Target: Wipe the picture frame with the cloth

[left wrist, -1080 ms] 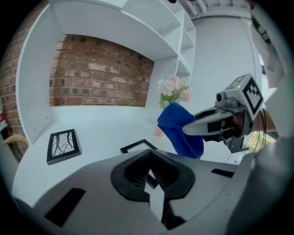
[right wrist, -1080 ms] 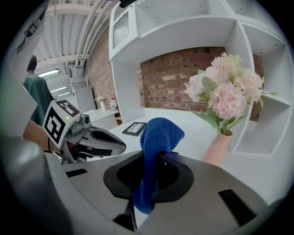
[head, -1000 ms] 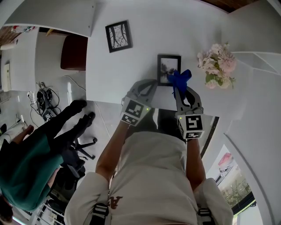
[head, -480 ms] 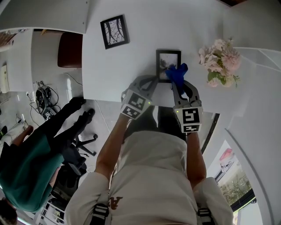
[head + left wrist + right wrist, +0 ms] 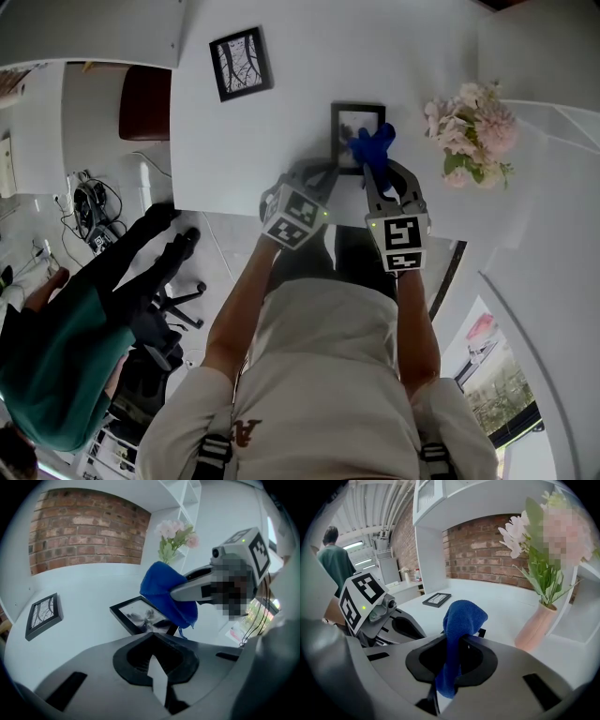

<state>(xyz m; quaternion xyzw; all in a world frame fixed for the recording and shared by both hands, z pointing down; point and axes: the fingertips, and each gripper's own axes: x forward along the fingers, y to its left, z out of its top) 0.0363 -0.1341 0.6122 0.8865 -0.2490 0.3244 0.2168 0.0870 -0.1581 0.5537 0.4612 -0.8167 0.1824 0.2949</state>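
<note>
**On the white table [image 5: 281,122], a wipe looks barely begun**

Right gripper [image 5: 378,178] first: its jaws are clamped on the blue cloth [image 5: 372,147]. The bunched end pokes out ahead over the right side of the picture frame [image 5: 345,122]. I can't confirm contact with the glass.

Left gripper [image 5: 325,174]: jaws drawn together, tips right at the frame's near left corner. That looks like steadying, though I can't make out an actual pinch.

My read is that most of the glass and the border are left to cover.

Both forearms reach forward side by side, with the grippers angled inward. A vase of pink flowers [image 5: 469,127] stands to the right, and a second frame [image 5: 241,63] lies well apart on the left.
</note>
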